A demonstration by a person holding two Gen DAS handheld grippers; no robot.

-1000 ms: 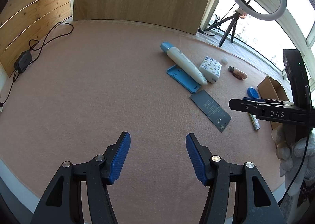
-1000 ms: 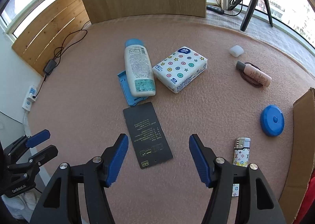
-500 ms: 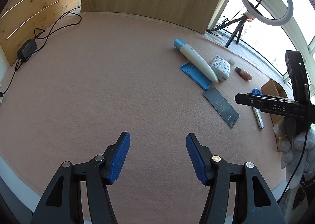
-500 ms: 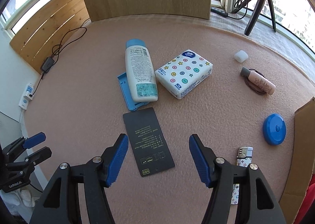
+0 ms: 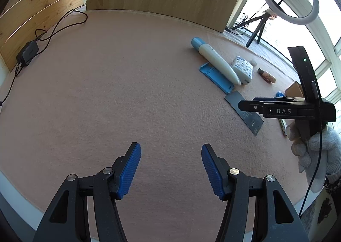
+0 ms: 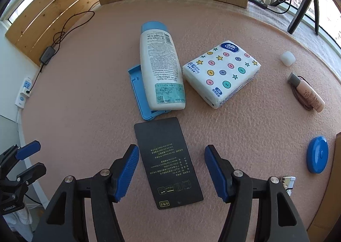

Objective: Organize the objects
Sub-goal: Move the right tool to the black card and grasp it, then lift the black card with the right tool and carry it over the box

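My right gripper [image 6: 169, 154] is open, hovering over the near end of a flat black card [image 6: 167, 161] on the pink felt mat. Beyond the card a white lotion bottle with a blue cap [image 6: 159, 67] lies partly on a blue plastic case [image 6: 140, 95]. A dotted tissue pack [image 6: 221, 71] lies to its right. My left gripper [image 5: 170, 154] is open over bare mat, far from the objects. In the left wrist view the bottle [image 5: 215, 61], the tissue pack [image 5: 243, 67] and the card [image 5: 245, 112] sit at the right, with the right gripper's body [image 5: 287, 110] above them.
A blue round disc [image 6: 317, 154], a patterned lighter [image 6: 288, 182], a pink tube [image 6: 309, 93] and a small white cap [image 6: 287, 57] lie at the right. A cardboard box edge [image 6: 336, 156] stands at far right. A cable and adapter [image 5: 27, 51] lie left; a ring light tripod [image 5: 259, 29] stands behind.
The right gripper has moved forward over the black card, so the objects look nearer. The left gripper has pulled back and turned a little; the objects sit further right in its view.
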